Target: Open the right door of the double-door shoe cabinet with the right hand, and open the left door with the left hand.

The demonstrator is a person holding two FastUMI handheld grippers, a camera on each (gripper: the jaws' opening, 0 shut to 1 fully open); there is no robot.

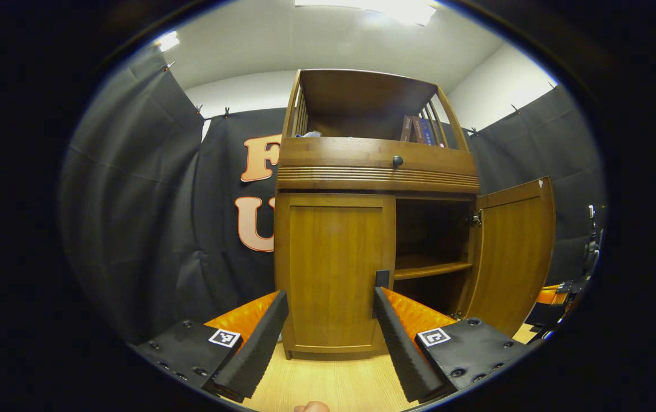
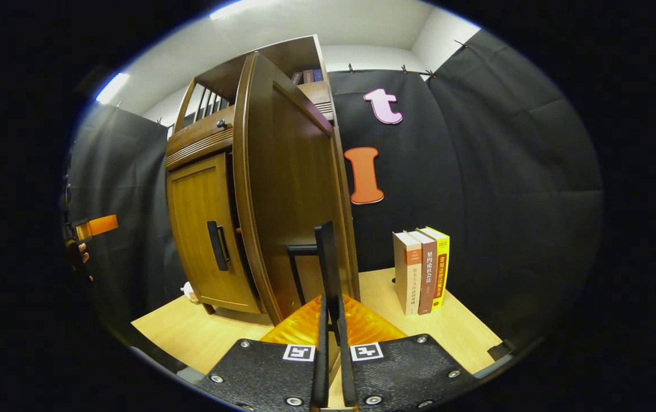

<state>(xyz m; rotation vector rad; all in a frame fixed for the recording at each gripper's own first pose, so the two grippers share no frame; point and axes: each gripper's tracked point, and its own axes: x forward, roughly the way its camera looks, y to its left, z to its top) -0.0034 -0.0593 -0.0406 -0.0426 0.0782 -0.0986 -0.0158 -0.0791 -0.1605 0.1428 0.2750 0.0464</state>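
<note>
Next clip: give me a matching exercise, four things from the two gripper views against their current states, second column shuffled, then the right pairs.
Things
1. right door
2. left door
3. left gripper
4. right gripper

States
A. closed flat against the cabinet
B. jaws spread, holding nothing, in front of the cabinet
C. swung open, showing the inner shelf
D. jaws shut on the right door handle

Pairs: 1-C, 2-A, 3-B, 4-D
</note>
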